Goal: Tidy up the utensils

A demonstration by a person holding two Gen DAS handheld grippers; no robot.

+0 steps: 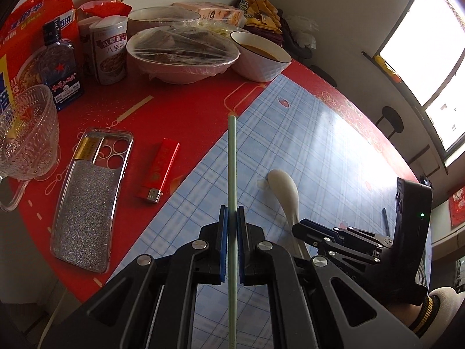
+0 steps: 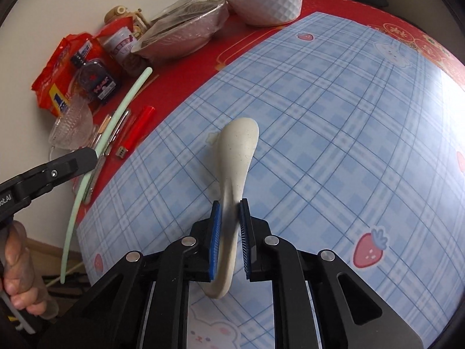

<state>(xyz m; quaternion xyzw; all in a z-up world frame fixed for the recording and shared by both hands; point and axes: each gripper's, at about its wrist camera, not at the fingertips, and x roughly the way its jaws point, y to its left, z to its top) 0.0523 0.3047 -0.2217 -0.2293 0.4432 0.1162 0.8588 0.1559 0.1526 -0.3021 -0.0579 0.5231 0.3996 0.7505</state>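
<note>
Over on the far left a patterned glass cup (image 1: 24, 133) is standing on the red tablecloth (image 1: 186, 116), with a blue bottle (image 1: 61, 67) and an orange snack bag (image 1: 26, 29) sitting behind it. Moving across, a glittery phone case (image 1: 90, 197) is lying flat, and a red lighter (image 1: 158, 171) is resting just beside it, close to the edge of the blue plaid mat (image 1: 305, 133). Behind them a plastic-wrapped bowl (image 1: 183, 55) and a white bowl (image 1: 258, 55) of brown liquid are waiting at the back.

Now the centre: the left gripper (image 1: 232, 212) is clamping a pale green straw (image 1: 232, 157), its blue pads pressing tight on both sides, the straw running straight ahead over the mat's edge and off the table.

Further right, the right gripper (image 2: 231, 203) is pinching the handle of a white ceramic spoon (image 2: 238, 151), jaws closed narrow on it. The spoon is sticking out forward above the plaid mat, bowl end away from the camera; whether that end is touching the mat cannot be told. A hand (image 2: 20, 285) is gripping the left tool's handle at the edge of the right wrist view.
</note>
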